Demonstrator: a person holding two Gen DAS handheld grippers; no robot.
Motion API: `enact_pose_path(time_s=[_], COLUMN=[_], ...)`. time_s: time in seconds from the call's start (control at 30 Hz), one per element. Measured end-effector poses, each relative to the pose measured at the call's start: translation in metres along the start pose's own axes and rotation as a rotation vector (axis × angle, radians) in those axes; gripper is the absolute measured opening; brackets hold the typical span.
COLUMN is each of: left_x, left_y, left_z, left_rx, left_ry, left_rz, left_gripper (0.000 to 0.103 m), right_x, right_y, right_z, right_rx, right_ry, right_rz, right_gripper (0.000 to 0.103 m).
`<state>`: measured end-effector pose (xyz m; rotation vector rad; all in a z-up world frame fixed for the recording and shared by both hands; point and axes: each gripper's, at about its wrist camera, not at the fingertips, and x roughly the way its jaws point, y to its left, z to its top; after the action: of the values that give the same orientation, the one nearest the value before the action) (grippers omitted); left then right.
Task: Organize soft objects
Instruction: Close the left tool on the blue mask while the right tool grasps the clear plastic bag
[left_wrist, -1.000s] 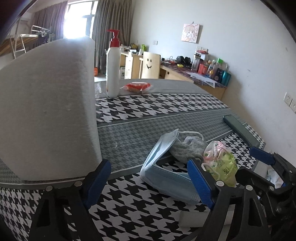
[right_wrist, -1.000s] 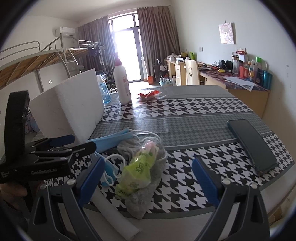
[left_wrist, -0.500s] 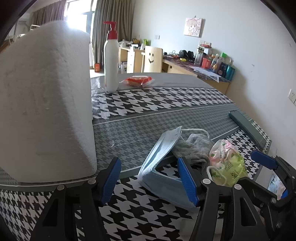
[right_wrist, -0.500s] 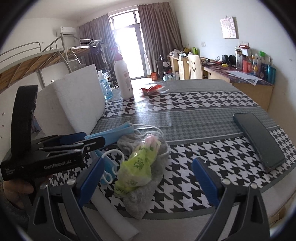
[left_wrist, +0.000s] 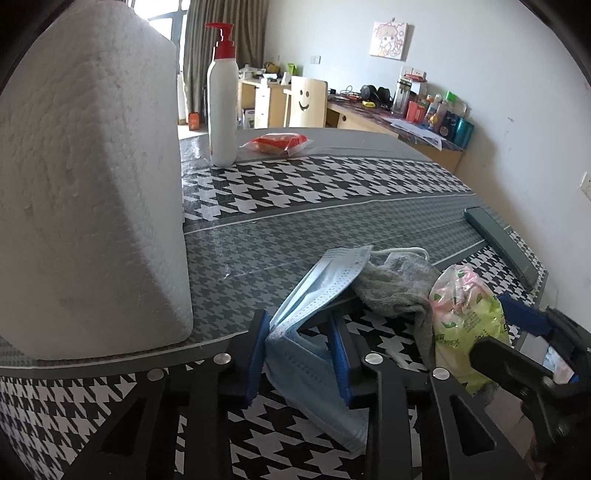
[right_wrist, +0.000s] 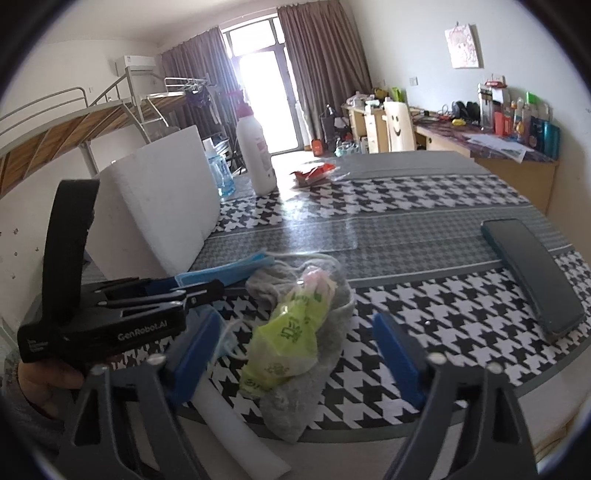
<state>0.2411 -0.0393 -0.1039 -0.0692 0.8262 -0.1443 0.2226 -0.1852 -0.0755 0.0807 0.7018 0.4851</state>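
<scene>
Left tongs (left_wrist: 299, 354) pinch the blue mask (left_wrist: 314, 317).
Right tongs (right_wrist: 295, 362) gape wide (holding nothing) around the green bag (right_wrist: 288, 343) lying on the grey cloth (right_wrist: 295, 406), on the counter (right_wrist: 424, 236).

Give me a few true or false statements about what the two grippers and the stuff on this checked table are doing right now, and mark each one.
1. The left gripper has its fingers on either side of the blue face mask. True.
2. The right gripper is clamped shut on the green plastic bag. False: its fingers stand wide apart with the bag lying between them.
3. The pump bottle lies on its side. False: it stands upright.
4. The dark phone lies flat on the table, apart from the soft pile. True.
5. The white foam block sits on top of the grey cloth. False: the block stands apart from it.
</scene>
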Motion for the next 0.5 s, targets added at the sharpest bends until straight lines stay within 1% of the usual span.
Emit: enact_pose_path(time_s=[0.03,0.1,0.17,0.23,0.27,0.33,0.4,0.47,0.5], left_x=[0.0,-0.001,-0.001,-0.004,-0.005,-0.007,-0.008,-0.01,-0.013], left_y=[0.0,0.0,0.001,0.0,0.0,0.0,0.0,0.001,0.002], left_z=[0.0,0.0,-0.001,0.0,0.0,-0.001,-0.002,-0.002,-0.002], left_rx=[-0.001,0.0,0.001,0.007,0.009,0.015,0.016,0.011,0.012], left_ry=[0.0,-0.002,-0.006,-0.019,-0.022,-0.027,-0.029,-0.034,-0.043], left_rz=[0.0,0.001,0.001,-0.003,-0.005,-0.01,-0.016,-0.019,-0.019], left_gripper=[0.031,0.028,0.027,0.026,0.025,0.025,0.023,0.021,0.021], right_x=[0.002,0.005,0.005,0.006,0.006,0.006,0.006,0.005,0.003], right_y=[0.0,0.0,0.001,0.002,0.004,0.005,0.006,0.008,0.01], right_z=[-0.001,-0.001,-0.002,-0.002,-0.003,-0.003,-0.004,-0.005,-0.005], right_rx=[0.002,0.01,0.012,0.008,0.006,0.007,0.002,-0.003,-0.006], right_ry=[0.008,0.026,0.035,0.039,0.044,0.049,0.053,0.056,0.053], right_rz=[0.004,0.009,0.016,0.014,0.014,0.014,0.012,0.012,0.014], right_gripper=[0.073,0.068,0.06,0.057,0.049,0.039,0.035,0.028,0.027])
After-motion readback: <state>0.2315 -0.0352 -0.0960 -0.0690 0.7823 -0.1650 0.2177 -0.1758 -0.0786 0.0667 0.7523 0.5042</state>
